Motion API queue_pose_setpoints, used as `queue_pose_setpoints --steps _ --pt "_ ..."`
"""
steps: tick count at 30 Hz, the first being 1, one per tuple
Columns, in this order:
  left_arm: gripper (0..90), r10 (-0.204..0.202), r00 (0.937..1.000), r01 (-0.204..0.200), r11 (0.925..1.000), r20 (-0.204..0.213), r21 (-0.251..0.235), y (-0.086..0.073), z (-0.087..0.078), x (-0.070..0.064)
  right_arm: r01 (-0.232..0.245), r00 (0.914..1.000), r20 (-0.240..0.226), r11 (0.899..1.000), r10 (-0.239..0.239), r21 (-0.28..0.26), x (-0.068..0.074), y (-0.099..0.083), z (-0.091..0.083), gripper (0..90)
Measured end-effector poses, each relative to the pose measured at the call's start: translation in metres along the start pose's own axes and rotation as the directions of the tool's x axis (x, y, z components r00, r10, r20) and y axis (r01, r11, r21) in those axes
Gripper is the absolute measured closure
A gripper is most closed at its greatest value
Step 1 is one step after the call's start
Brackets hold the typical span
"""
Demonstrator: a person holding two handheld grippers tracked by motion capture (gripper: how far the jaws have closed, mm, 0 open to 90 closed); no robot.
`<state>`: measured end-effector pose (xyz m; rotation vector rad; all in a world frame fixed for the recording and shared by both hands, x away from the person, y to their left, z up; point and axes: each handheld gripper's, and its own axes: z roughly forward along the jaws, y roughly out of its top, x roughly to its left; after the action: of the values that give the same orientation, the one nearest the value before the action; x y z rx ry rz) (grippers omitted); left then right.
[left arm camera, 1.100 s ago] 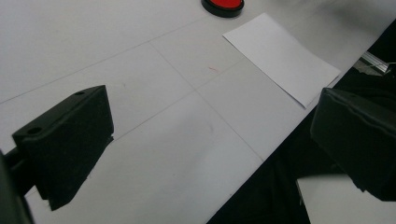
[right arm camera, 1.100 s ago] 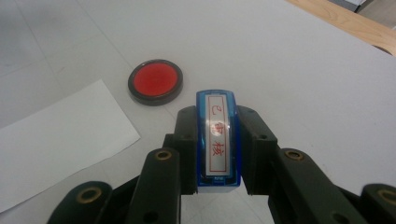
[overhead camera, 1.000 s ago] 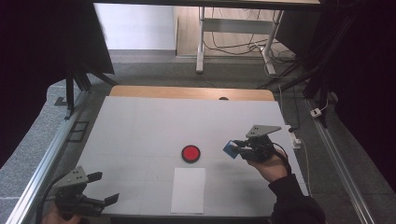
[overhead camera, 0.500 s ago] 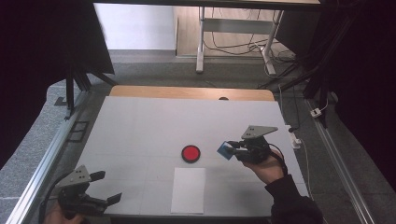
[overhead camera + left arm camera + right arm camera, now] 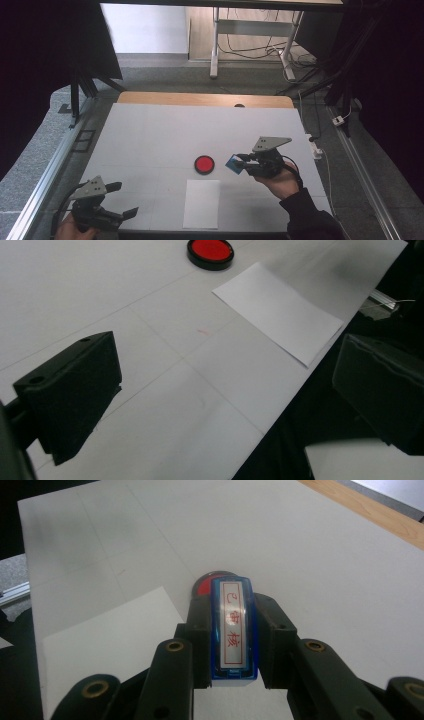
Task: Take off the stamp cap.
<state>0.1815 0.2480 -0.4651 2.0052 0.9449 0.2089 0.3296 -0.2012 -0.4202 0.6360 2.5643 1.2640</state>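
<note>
My right gripper [image 5: 239, 162] [image 5: 233, 645] is shut on a blue stamp [image 5: 232, 626] [image 5: 234, 164] whose white label carries red characters. It hovers just right of a round red ink pad [image 5: 204, 164] [image 5: 210, 252] in a black rim; in the right gripper view the ink pad [image 5: 203, 587] peeks out behind the stamp. A white sheet of paper [image 5: 201, 203] [image 5: 278, 311] [image 5: 105, 645] lies near the table's front edge, below the pad. My left gripper [image 5: 122, 200] [image 5: 225, 385] stands open over the front left corner, nothing between its jaws.
The white table [image 5: 150, 140] has a wooden strip [image 5: 200, 99] along its far edge. Aluminium rails [image 5: 45, 175] run down both sides. A desk frame and cables [image 5: 250, 45] stand on the floor beyond.
My right gripper has carried the stamp leftward and slightly toward me, closer to the red ink pad. The left gripper has shifted a little to the right.
</note>
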Motion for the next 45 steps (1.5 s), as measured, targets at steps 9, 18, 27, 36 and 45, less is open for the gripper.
queue_pose_setpoints --steps 9,18,27,36,45 --pt "0.0 0.043 0.9982 -0.043 0.9991 0.043 0.004 0.011 0.015 -0.007 0.014 0.9989 -0.045 1.0 -0.014 -0.013 0.011 0.007 0.004 71.5" --pt "0.0 0.083 0.9929 -0.087 0.9952 0.086 0.044 0.027 0.035 -0.009 0.032 0.9947 -0.096 0.999 -0.036 -0.036 0.022 0.012 0.006 71.5" --pt "0.0 0.111 0.9859 -0.118 0.9916 0.125 0.053 0.042 0.054 -0.009 0.043 0.9885 -0.142 0.998 -0.05 -0.053 0.03 0.017 0.007 71.4" --pt "0.0 0.178 0.9705 -0.189 0.9807 0.163 0.052 0.059 0.07 -0.011 0.068 0.9784 -0.19 0.995 -0.08 -0.072 0.038 0.021 0.008 71.4" --pt "0.0 0.234 0.9388 -0.249 0.968 0.253 0.03 0.073 0.09 -0.011 0.1 0.966 -0.231 0.991 -0.117 -0.084 0.046 0.025 0.01 71.4"
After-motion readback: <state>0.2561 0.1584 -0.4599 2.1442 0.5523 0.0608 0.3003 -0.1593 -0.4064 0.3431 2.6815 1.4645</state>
